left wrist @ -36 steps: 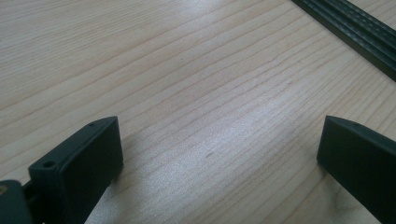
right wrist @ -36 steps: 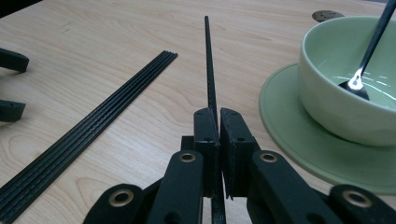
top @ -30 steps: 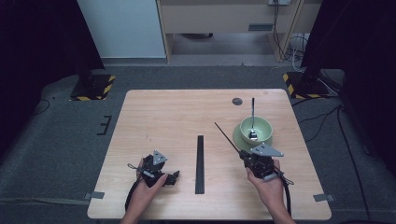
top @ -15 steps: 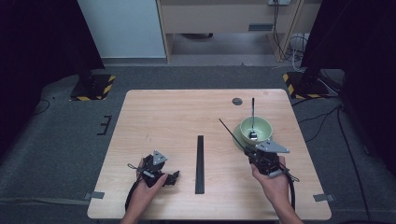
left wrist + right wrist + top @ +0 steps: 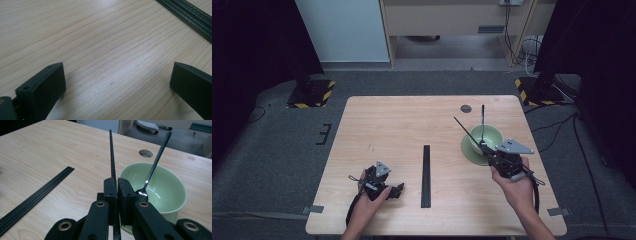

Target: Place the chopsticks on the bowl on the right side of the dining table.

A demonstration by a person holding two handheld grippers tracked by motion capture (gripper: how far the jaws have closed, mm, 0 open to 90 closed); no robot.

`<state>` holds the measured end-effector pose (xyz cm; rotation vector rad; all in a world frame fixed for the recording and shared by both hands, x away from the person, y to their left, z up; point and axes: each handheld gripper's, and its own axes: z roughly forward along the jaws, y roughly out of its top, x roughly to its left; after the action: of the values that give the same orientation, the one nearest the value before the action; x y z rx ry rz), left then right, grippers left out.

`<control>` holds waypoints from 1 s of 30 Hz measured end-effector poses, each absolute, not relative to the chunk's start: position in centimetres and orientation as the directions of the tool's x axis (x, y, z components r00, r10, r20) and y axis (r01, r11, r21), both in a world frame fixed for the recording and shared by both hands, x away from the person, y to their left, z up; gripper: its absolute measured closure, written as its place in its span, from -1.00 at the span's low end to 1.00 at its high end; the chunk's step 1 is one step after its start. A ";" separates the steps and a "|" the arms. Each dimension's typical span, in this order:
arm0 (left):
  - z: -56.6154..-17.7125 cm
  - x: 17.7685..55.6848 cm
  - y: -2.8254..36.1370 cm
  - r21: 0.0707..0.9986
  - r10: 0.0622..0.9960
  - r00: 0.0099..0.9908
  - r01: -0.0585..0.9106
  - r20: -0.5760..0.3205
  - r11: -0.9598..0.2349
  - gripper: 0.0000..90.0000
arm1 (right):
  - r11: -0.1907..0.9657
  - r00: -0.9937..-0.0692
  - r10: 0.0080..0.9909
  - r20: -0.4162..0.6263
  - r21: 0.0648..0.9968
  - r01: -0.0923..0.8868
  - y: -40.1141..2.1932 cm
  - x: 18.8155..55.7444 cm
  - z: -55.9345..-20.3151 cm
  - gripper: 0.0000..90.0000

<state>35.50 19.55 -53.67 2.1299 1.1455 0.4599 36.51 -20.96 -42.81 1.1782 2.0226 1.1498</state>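
Near bench edge: left gripper [image 5: 398,190] rests low on the pale wooden bench [image 5: 402,125], fingers [image 5: 42,87] wide apart, bare wood between them. Mid-bench, a bundle of black chopsticks [image 5: 426,175] lies lengthwise, open wood on both sides. Right gripper [image 5: 117,188] has its fingers clamped on a single thin black chopstick [image 5: 111,152], long axis tilted up and away, beside the pale green ceramic bowl [image 5: 484,139] holding a metal spoon [image 5: 153,167]. Grey carpet beyond.

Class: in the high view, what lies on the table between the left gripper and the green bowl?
In the high view, a bundle of black chopsticks lies on the table between the left gripper and the green bowl; otherwise bare wood.
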 end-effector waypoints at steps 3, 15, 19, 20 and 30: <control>-53.7 35.5 19.5 0.698 0.833 0.554 0.598 -0.005 -0.393 -1.00 | 0.257 -0.491 0.871 -0.021 0.871 0.419 -21.5 36.8 -42.6 0.91; -53.7 35.5 19.5 0.699 0.833 0.553 0.598 -0.005 -0.393 -1.00 | 0.251 -0.481 0.876 -0.021 0.872 0.420 -23.0 37.9 -42.6 0.91; -53.7 35.5 19.5 0.698 0.833 0.553 0.598 -0.005 -0.393 -1.00 | 0.249 -0.478 0.878 -0.024 0.875 0.415 -23.2 38.1 -42.4 0.91; -53.7 35.5 19.5 0.698 0.833 0.553 0.598 -0.005 -0.393 -1.00 | 0.251 -0.480 0.877 -0.025 0.876 0.412 -23.2 38.2 -42.3 0.91; -53.7 35.6 19.5 0.698 0.832 0.554 0.598 -0.005 -0.394 -1.00 | 0.251 -0.479 0.878 -0.030 0.879 0.405 -23.8 38.9 -42.2 0.91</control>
<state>35.55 19.51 -53.67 2.1312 1.1440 0.4595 38.92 -23.79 -42.20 1.1624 1.9985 1.1670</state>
